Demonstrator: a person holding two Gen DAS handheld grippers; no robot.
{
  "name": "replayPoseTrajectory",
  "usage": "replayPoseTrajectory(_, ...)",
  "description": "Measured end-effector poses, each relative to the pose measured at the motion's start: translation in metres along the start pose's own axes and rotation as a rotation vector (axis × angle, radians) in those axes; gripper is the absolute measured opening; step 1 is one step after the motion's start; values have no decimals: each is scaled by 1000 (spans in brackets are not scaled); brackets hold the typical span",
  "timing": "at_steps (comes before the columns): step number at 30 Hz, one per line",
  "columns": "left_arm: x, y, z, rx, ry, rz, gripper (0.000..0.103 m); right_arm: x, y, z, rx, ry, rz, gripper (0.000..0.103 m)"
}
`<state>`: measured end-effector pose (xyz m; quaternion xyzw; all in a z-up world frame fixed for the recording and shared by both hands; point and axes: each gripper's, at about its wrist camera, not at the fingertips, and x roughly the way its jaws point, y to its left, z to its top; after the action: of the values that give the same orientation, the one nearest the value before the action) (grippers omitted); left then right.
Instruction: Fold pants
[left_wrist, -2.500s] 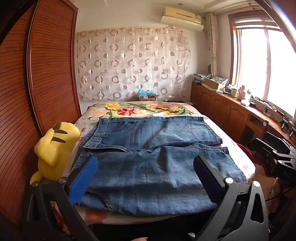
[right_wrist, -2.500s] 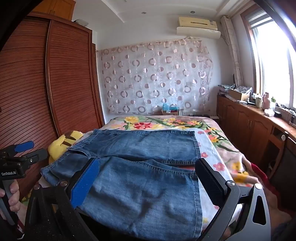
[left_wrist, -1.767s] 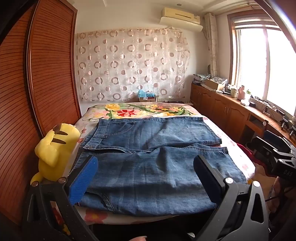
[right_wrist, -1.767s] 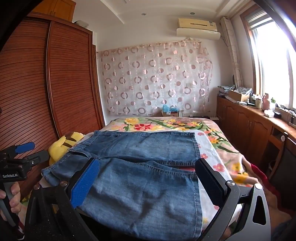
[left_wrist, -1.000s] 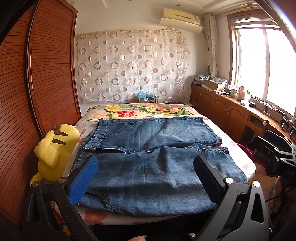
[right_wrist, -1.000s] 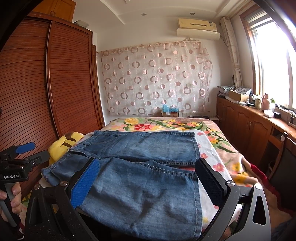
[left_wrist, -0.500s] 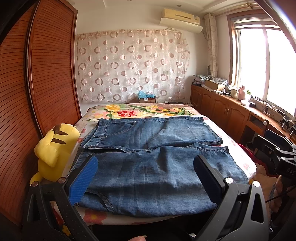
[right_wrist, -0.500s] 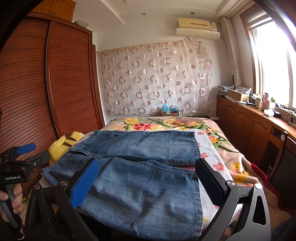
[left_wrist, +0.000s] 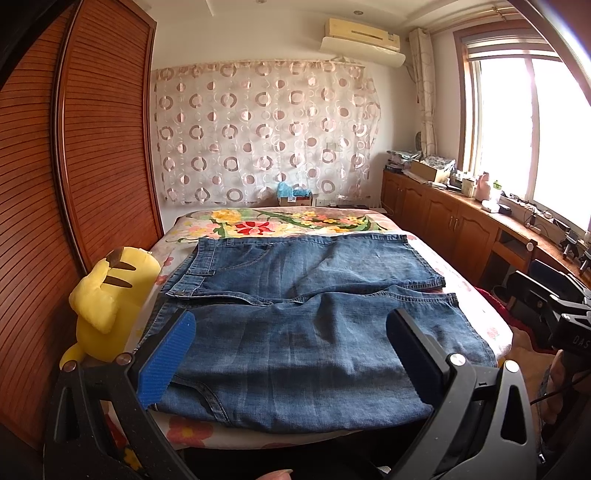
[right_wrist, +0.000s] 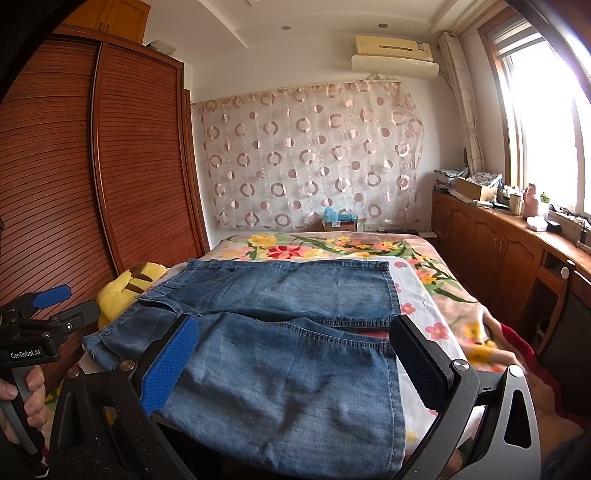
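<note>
Blue denim pants (left_wrist: 295, 314) lie spread flat on the bed, waistband to the left, the two legs side by side running to the right; they also show in the right wrist view (right_wrist: 280, 332). My left gripper (left_wrist: 291, 354) is open and empty, held above the near leg at the bed's front edge. My right gripper (right_wrist: 295, 362) is open and empty, above the near leg's hem end. The left gripper also shows at the left edge of the right wrist view (right_wrist: 44, 314).
A floral bedspread (left_wrist: 288, 221) covers the bed. A yellow plush toy (left_wrist: 107, 299) sits at the bed's left edge by the wooden wardrobe (left_wrist: 74, 166). Low wooden cabinets (left_wrist: 450, 229) with clutter run under the window on the right.
Almost nothing has changed. Both grippers hover in place with only slight drift; the pants lie as before.
</note>
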<state>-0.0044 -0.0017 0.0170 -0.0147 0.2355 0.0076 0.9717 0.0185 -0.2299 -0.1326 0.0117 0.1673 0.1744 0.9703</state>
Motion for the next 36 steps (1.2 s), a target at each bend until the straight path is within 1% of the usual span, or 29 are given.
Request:
replayPoseTrajectory(20, 3, -2, -2, 2, -2, 2, 103, 2, 0, -2, -11, -2, 6, 103)
replayPoseTrajectory(24, 16, 3, -6, 4, 39, 6, 103, 10, -6, -6, -16, 27, 7, 103)
replayPoseTrajectory(28, 22, 6, -14, 2, 56, 10, 103, 13, -10, -7, -18, 50, 3, 103)
replayPoseTrajectory(36, 38, 29, -26, -20, 95, 37, 103, 26, -16, -11, -30, 99, -11, 103)
